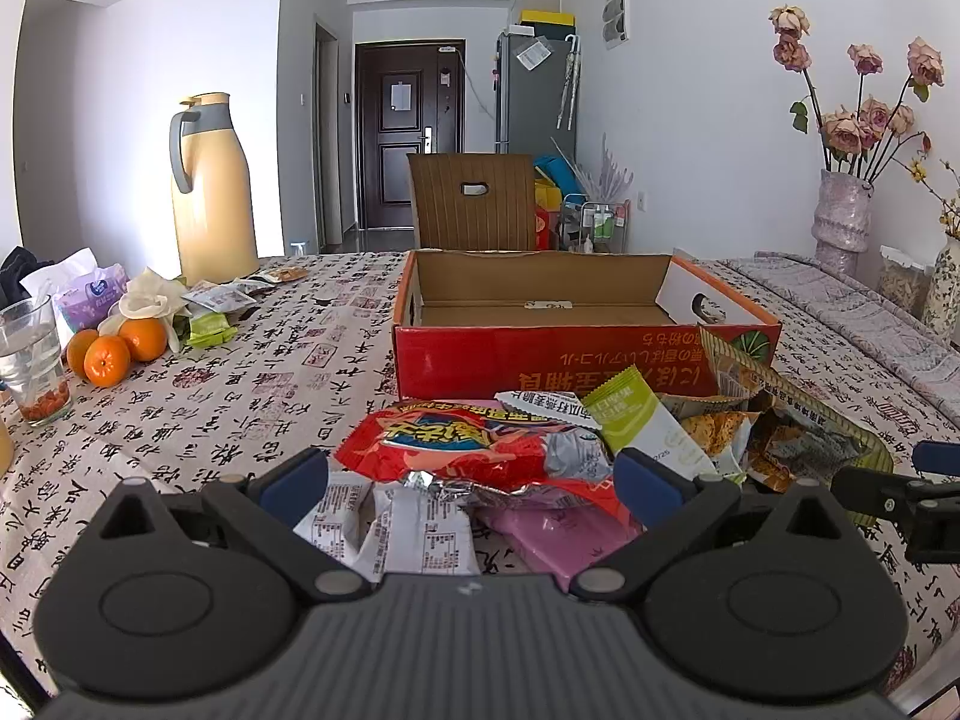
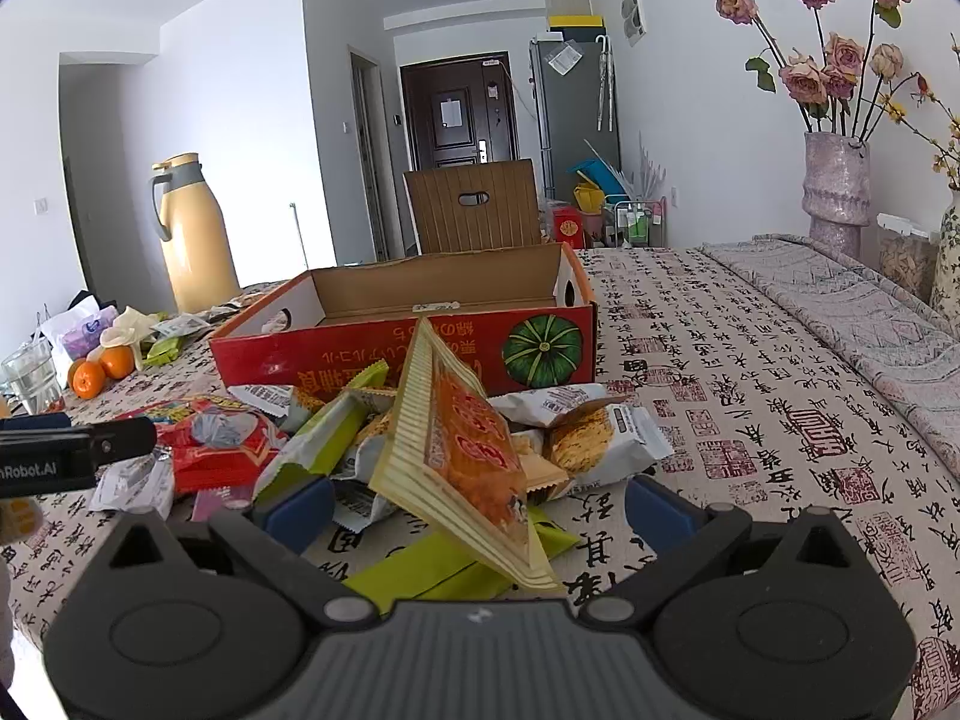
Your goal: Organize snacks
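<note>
Both tools, left tool and right tool, spread apart over snack packets; left one reads "nRobot.AI".

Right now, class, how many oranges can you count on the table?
3, clustered near the table's left edge beside the glass: left orange, front orange, rear orange. Others may be hidden behind them.
</note>
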